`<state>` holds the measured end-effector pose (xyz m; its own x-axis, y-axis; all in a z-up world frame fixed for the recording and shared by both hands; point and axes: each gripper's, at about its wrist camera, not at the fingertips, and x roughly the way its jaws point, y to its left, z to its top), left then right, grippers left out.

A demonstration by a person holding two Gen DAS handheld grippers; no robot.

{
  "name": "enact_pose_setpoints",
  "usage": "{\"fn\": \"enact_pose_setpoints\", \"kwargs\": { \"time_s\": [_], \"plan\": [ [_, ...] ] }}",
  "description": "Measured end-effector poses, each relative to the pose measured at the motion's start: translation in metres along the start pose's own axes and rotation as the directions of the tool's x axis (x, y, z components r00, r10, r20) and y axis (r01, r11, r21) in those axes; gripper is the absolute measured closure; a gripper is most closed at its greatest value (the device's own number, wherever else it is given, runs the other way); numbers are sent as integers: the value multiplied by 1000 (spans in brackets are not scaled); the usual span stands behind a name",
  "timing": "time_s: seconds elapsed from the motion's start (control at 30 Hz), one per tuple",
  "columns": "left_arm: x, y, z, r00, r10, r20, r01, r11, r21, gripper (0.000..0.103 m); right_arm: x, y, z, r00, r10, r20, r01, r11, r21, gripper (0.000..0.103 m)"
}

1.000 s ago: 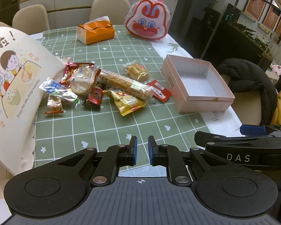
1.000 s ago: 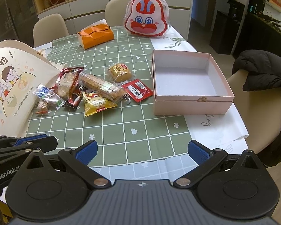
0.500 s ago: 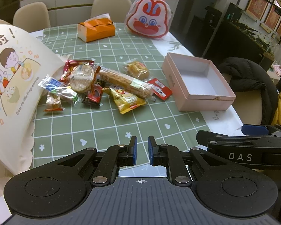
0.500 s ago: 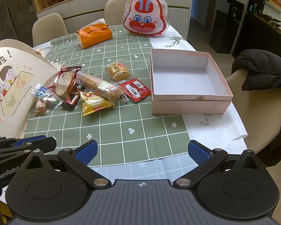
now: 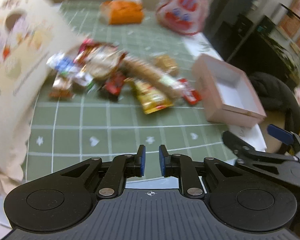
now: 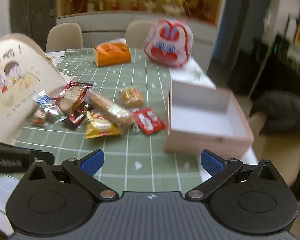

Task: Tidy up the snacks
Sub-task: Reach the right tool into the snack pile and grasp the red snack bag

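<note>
A heap of wrapped snacks lies on the green checked tablecloth (image 5: 110, 124): a yellow packet (image 5: 153, 98), a long biscuit roll (image 6: 108, 108), a red wrapper (image 6: 148, 121) and a round cake (image 6: 132, 97). An empty pink box (image 6: 206, 140) stands to their right; it also shows in the left wrist view (image 5: 230, 92). My left gripper (image 5: 151, 161) is shut and empty above the near table edge. My right gripper (image 6: 152, 160) is open and empty, short of the snacks and the box. Both views are blurred by motion.
A cream cartoon-printed bag (image 6: 12, 84) stands at the left. An orange tissue box (image 6: 112, 55) and a red-and-white rabbit pouch (image 6: 169, 44) sit at the far end. Chairs stand behind the table; a dark coat (image 6: 286, 112) lies on the right chair.
Both grippers have moved forward towards the snacks and the box, which look larger and closer. The jaws have kept their positions: left shut, right open.
</note>
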<state>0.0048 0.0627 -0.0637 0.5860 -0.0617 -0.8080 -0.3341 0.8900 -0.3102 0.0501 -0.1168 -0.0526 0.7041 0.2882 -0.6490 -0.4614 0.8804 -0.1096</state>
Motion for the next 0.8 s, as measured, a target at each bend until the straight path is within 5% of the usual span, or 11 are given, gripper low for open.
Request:
{"fn": "enact_pose_setpoints", "kwargs": {
  "time_s": [0.07,0.17,0.37,0.63,0.8],
  "plan": [
    [10,22,2,1000,26,-14,-27,998,-56,84,15,10,-2,1000,0,22,1,999,-47,0],
    [23,55,11,998,52,-44,-57,991,-120,84,47,26,0,998,34,-51,-39,995,-93,0],
    [36,110,31,981,192,-38,-196,965,-177,84,91,57,27,951,270,-149,-277,960,-27,0],
    [50,148,83,979,173,110,-150,970,-192,83,165,108,118,885,436,-162,-451,890,-65,12],
    [58,166,97,975,193,105,-169,964,-205,83,224,142,176,897,405,-176,-416,909,-32,8]
  ]
}}
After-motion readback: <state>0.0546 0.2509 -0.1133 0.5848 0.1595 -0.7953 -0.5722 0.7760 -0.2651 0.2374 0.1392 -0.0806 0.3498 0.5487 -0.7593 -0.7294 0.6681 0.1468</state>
